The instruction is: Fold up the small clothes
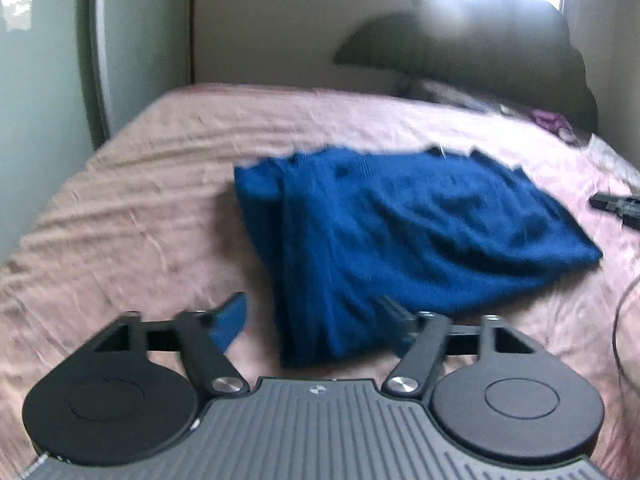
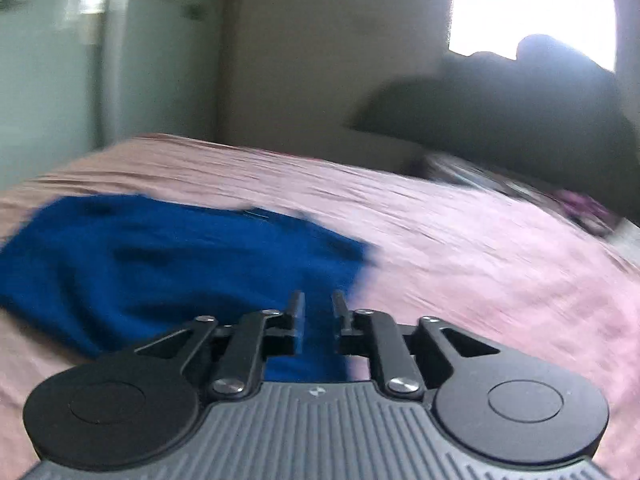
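Note:
A blue knitted garment (image 1: 400, 232) lies folded over on a pink bedsheet (image 1: 140, 200). In the left wrist view its near edge reaches between the fingers of my left gripper (image 1: 310, 306), which stand wide apart and open without pressing on the cloth. In the blurred right wrist view the garment (image 2: 160, 264) fills the left half. My right gripper (image 2: 318, 304) hovers over its near right corner, jaws a narrow gap apart. Blue cloth shows through that gap, and I see nothing pinched.
Dark pillows (image 1: 480, 52) are piled at the bed's far right under a bright window (image 2: 532, 12). A small purple item (image 1: 552, 120) lies beside them. A pale wardrobe door (image 1: 40, 80) stands left of the bed. A black piece of hardware (image 1: 616, 208) shows at the right edge.

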Action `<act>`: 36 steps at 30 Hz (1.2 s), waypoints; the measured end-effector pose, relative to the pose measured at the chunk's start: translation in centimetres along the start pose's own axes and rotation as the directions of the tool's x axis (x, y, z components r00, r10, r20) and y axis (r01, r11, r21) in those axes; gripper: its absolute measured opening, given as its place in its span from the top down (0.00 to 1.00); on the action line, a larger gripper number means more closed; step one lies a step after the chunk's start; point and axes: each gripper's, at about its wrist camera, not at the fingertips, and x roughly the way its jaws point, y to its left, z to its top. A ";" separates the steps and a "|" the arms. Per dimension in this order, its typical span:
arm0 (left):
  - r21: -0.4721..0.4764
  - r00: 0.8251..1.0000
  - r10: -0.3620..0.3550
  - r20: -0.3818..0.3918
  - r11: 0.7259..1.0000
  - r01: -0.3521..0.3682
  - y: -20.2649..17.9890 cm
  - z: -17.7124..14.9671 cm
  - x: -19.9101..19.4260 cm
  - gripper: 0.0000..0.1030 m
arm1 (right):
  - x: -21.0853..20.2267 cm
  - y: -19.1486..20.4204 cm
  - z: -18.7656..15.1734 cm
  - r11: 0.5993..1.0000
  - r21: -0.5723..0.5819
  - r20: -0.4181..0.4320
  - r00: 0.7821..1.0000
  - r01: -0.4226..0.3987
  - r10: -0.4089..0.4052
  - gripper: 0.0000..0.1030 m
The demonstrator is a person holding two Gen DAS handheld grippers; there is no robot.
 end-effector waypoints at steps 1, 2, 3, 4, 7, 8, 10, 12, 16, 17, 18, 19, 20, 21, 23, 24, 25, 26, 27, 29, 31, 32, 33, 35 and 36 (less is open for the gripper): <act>-0.007 1.000 0.005 0.004 1.000 -0.005 0.1 0.5 0.1 0.25 | 0.3 1.1 0.3 0.998 -0.016 0.000 0.998 -0.063 0.063 0.58; -0.018 1.000 0.007 0.001 1.000 -0.007 0.2 0.8 0.4 0.25 | 0.9 2.1 0.5 0.992 -0.027 -0.007 0.992 -0.124 0.124 0.48; -0.037 1.000 0.003 -0.013 0.999 -0.004 0.4 1.0 0.7 0.25 | 1.7 3.2 0.4 0.984 -0.036 -0.027 0.984 -0.175 0.175 0.34; -0.058 0.999 -0.002 -0.033 0.998 0.000 0.6 1.0 1.2 0.25 | 2.6 4.0 0.1 0.977 -0.042 -0.051 0.977 -0.208 0.206 0.34; -0.086 0.991 -0.020 -0.129 0.996 0.009 1.1 0.1 3.1 0.39 | 5.5 4.8 -1.4 0.976 -0.041 -0.145 0.967 -0.216 0.208 0.34; -0.078 0.987 -0.015 -0.161 0.997 0.003 1.2 -0.2 3.6 0.45 | 6.3 4.7 -1.8 0.978 -0.029 -0.186 0.962 -0.208 0.199 0.34; -0.066 0.990 -0.018 -0.136 0.998 0.009 1.2 -0.5 3.2 0.46 | 5.9 4.6 -1.6 0.979 -0.009 -0.164 0.966 -0.204 0.200 0.34; -0.098 0.992 -0.052 -0.119 0.994 0.040 1.7 0.2 2.9 0.45 | 4.5 5.8 -0.5 0.976 -0.051 -0.109 0.973 -0.211 0.205 0.34; -0.183 0.993 -0.086 -0.086 0.981 0.069 2.9 2.6 3.8 0.16 | 3.5 10.0 1.1 0.947 -0.169 -0.054 0.962 -0.273 0.268 0.33; -0.198 0.992 -0.097 -0.075 0.977 0.080 3.2 3.3 4.4 0.12 | 3.5 11.5 1.1 0.934 -0.201 -0.053 0.955 -0.296 0.291 0.33; -0.215 0.992 -0.096 -0.076 0.974 0.078 3.5 3.8 5.0 0.12 | 3.4 12.8 1.1 0.921 -0.232 -0.057 0.950 -0.312 0.307 0.33; -0.234 0.992 -0.097 -0.086 0.969 0.075 3.8 4.4 5.6 0.12 | 3.5 13.9 1.1 0.907 -0.271 -0.061 0.946 -0.323 0.319 0.33; -0.260 0.989 -0.111 -0.099 0.962 0.082 4.3 4.8 6.5 0.12 | 3.2 15.3 0.8 0.890 -0.324 -0.058 0.946 -0.320 0.319 0.33; -0.285 0.985 -0.130 -0.111 0.954 0.094 4.8 5.2 7.3 0.12 | 2.7 16.6 0.5 0.873 -0.386 -0.042 0.951 -0.298 0.306 0.33; -0.344 0.976 -0.173 -0.129 0.931 0.120 5.9 5.8 8.6 0.12 | 1.6 18.7 0.0 0.831 -0.518 0.021 0.968 -0.204 0.250 0.33; -0.373 0.969 -0.204 -0.136 0.917 0.140 6.4 6.0 9.4 0.12 | 1.2 19.6 -0.3 0.801 -0.581 0.058 0.973 -0.147 0.221 0.32; -0.399 0.962 -0.232 -0.144 0.903 0.158 6.8 6.2 10.2 0.12 | 1.0 20.4 -0.6 0.773 -0.625 0.083 0.976 -0.107 0.202 0.30; -0.427 0.955 -0.255 -0.149 0.888 0.171 7.2 6.4 10.9 0.12 | 0.9 21.1 -0.8 0.747 -0.659 0.099 0.976 -0.082 0.195 0.29; -0.445 0.950 -0.275 -0.148 0.877 0.184 7.5 6.6 11.5 0.12 | 0.8 21.8 -1.1 0.728 -0.681 0.098 0.974 -0.083 0.202 0.29; -0.462 0.938 -0.317 -0.144 0.859 0.219 7.9 7.0 12.5 0.12 | 1.0 22.8 -1.9 0.699 -0.702 0.049 0.969 -0.139 0.242 0.29; -0.480 0.927 -0.348 -0.140 0.843 0.244 8.3 7.3 13.4 0.12 | 1.5 23.6 -3.1 0.672 -0.720 0.004 0.968 -0.172 0.252 0.29; -0.484 0.920 -0.368 -0.138 0.835 0.261 8.4 7.6 13.9 0.11 | 1.7 24.0 -3.7 0.664 -0.731 0.007 0.971 -0.158 0.239 0.29; -0.488 0.914 -0.381 -0.138 0.829 0.272 8.5 7.8 14.3 0.11 | 1.8 24.3 -4.1 0.663 -0.737 0.030 0.973 -0.133 0.229 0.29; -0.495 0.904 -0.405 -0.138 0.818 0.291 8.6 8.4 15.2 0.11 | 2.3 24.7 -4.1 0.669 -0.734 0.049 0.975 -0.112 0.216 0.29; -0.494 0.895 -0.425 -0.138 0.812 0.309 8.5 8.7 15.7 0.11 | 2.6 24.9 -3.9 0.682 -0.722 0.052 0.975 -0.112 0.215 0.29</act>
